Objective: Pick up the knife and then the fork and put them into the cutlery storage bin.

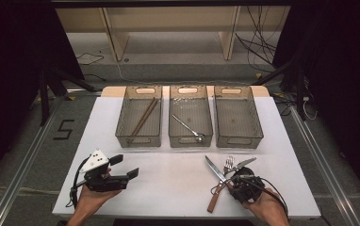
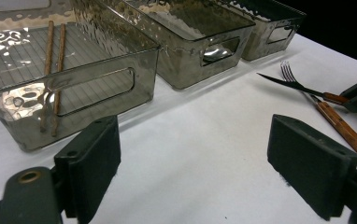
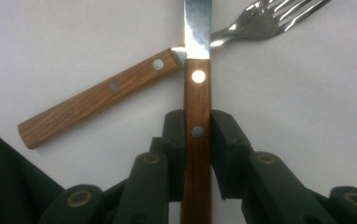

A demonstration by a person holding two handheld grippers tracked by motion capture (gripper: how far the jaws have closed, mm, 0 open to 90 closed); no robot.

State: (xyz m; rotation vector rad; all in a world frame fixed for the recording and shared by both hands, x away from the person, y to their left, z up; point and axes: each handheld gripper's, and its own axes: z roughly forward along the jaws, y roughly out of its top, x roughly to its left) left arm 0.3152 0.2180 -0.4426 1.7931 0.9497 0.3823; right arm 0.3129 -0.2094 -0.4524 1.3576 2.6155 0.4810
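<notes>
White table (image 1: 178,188): right tool (image 3: 197,140) hides the knife (image 3: 197,88) handle's end.

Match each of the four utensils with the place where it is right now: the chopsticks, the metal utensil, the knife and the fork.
Things:
1. chopsticks
2. metal utensil
3. knife
4. fork

Places:
A. in the middle bin
B. clamped by its wooden handle in the right gripper
C. in the left bin
D. lying on the table, its neck under the knife's blade

Pairs: 1-C, 2-A, 3-B, 4-D
</notes>
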